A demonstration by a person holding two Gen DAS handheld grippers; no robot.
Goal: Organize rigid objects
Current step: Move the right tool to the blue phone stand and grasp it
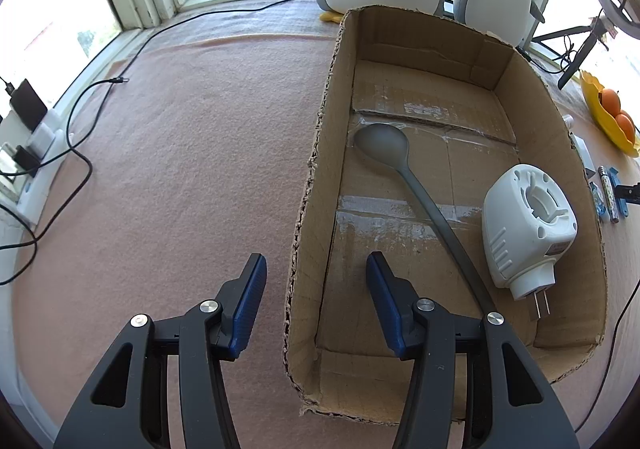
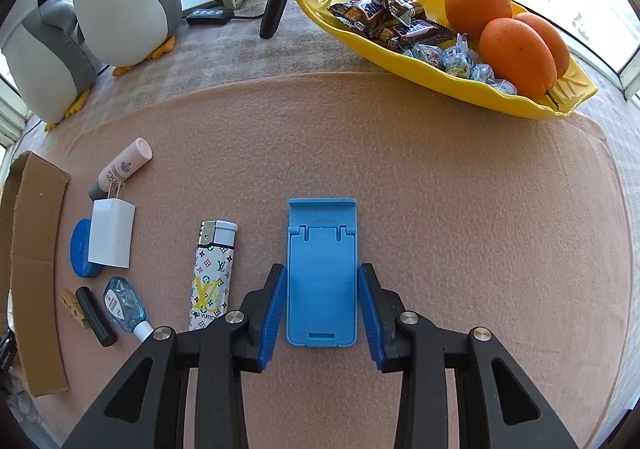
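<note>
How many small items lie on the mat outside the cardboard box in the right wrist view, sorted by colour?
Blue: 3 (phone stand, round disc, translucent dispenser)
White: 2 (plug block, patterned lighter)
Pink: 1 (tube)
Black: 1 (stick)
Wood: 1 (clip)
Total: 8

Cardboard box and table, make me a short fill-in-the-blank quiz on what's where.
1. The long grey spoon lies inside the open cardboard ____.
2. The white plug-in device lies in the box beside the ____.
3. The flat blue plastic phone stand lies between the right gripper's ____.
4. The yellow dish holds three ____.

Missing: box; spoon; jaws; oranges
</note>
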